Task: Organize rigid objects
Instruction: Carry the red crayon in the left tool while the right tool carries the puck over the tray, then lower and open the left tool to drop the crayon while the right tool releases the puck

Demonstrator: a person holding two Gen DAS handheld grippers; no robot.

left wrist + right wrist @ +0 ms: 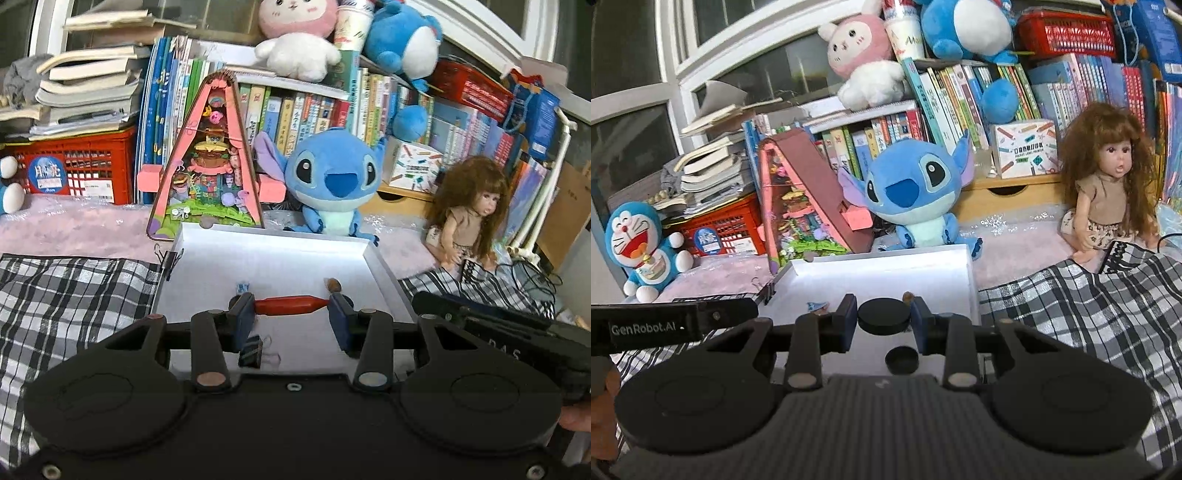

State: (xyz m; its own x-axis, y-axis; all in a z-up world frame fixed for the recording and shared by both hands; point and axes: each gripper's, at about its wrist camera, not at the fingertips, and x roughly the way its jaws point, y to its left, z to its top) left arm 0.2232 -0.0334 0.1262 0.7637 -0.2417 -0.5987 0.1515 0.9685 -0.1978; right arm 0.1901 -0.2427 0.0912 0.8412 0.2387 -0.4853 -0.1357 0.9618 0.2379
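Left wrist view. Lower half blocked by the black gripper body; the near part of the shallow white cardboard tray (384, 269) hidden behind it. Hard to identify: a small blue-and-white scrap (243, 287) on the tray floor, and a small brown oval piece (333, 284) just beyond the right fingertip. Partly covered by the left finger: a dark striped binder clip (251, 350) lying on the tray. Cut off at the right edge: the other black gripper and a fingertip of the person's hand (576, 417). Left gripper (291, 305) part-way closed, clamped end to end on a red spindle-shaped wooden piece (290, 305), held level above the tray floor, blue pads (244, 314) pressing on its two ends.

Right wrist view. Again filled below by the gripper body, with the tray's near edge concealed. Seen at the left edge: the left gripper's black housing, lettered. Right gripper (884, 321) narrowly set, gripping a flat black round disc (884, 318) by its rim, above the tray. Below it, a smaller black round cap (902, 360) resting on the tray floor, partly hidden. Behind the tray, a blue plush toy (916, 192) and a long-haired doll (1108, 184) on a pink cloth.
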